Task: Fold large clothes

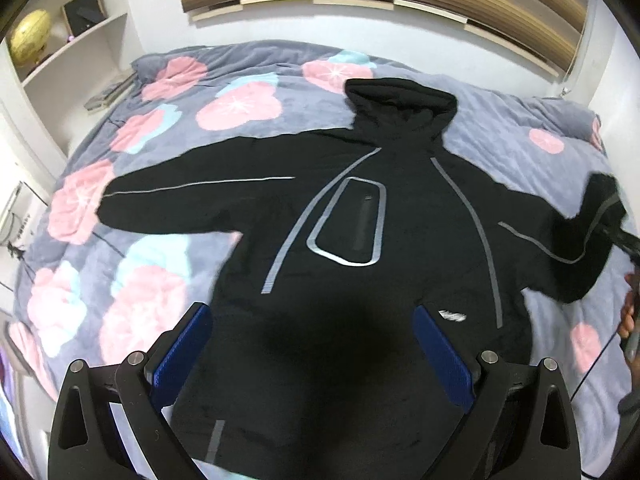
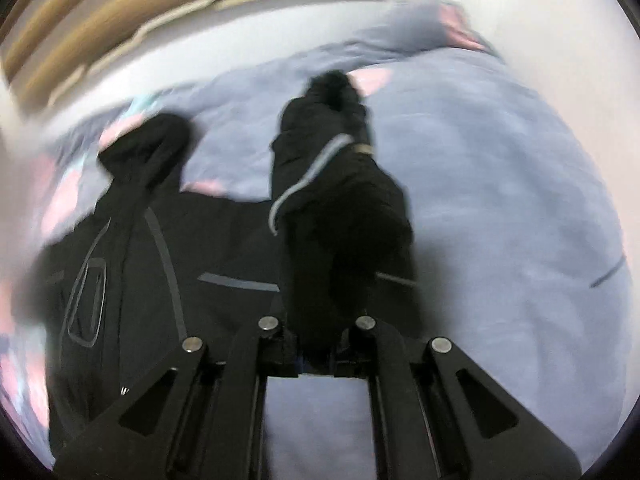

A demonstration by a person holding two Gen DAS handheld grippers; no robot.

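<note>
The folding has barely begun: the black hooded jacket with grey reflective stripes lies spread flat, front up, on the grey plush blanket with pink flowers, its far sleeve out straight. The right gripper is clamped tight on the near sleeve (lifted off the bed). The left gripper hangs over the hem, jaws wide, holding nothing.
</note>
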